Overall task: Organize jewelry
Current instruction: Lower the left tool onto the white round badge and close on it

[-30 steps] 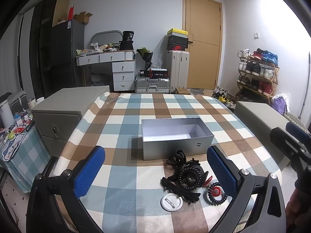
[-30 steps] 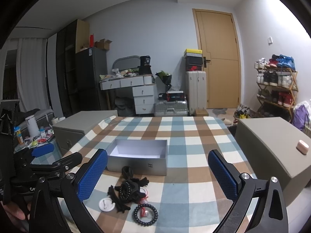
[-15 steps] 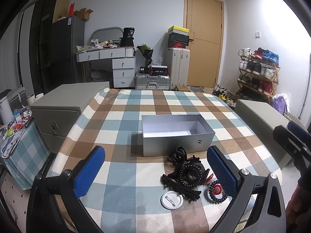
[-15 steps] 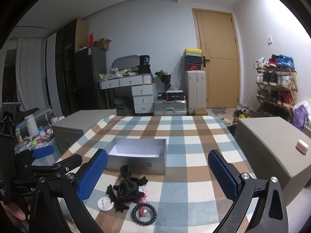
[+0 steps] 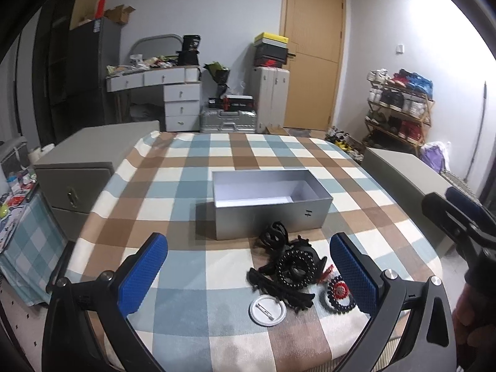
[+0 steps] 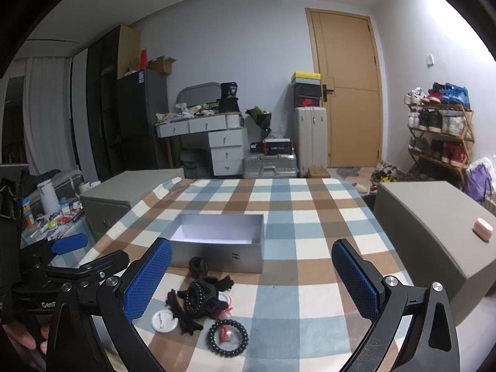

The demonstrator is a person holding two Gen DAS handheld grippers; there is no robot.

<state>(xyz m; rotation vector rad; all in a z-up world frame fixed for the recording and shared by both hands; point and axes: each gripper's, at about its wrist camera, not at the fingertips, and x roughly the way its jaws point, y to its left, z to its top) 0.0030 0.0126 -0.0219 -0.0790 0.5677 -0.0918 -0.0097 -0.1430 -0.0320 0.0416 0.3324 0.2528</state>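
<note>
Progress: nil so far, judging from layout. Box [image 5: 269,201] open on checked surface [image 5: 186,192], interior white and bare in both views. All jewelry outside it, heaped just in front of box's near wall: black bead bracelet [image 5: 296,268] on top of black hair claws [image 5: 279,282], small black clip [image 5: 274,232] touching or almost touching box wall, white badge [image 5: 267,309] nearest camera, second bead ring [image 6: 228,338] with red piece inside, to right of heap.

Left hand-held gripper [image 5: 248,276]: jaws spread wide, nothing between pads, above surface short of heap. Right hand-held gripper [image 6: 251,282]: likewise wide apart and holding nothing, set to right of heap.

Remaining: every item to be lifted into box; likely start with top bracelet or loose ring.

Hidden / unclear: heap tangled, count of claws not resolvable. Second ring partly behind right pad in left view. Red piece inside ring too small to identify. Near corners of box floor masked by front wall. Contact between clip and box not certain.
</note>
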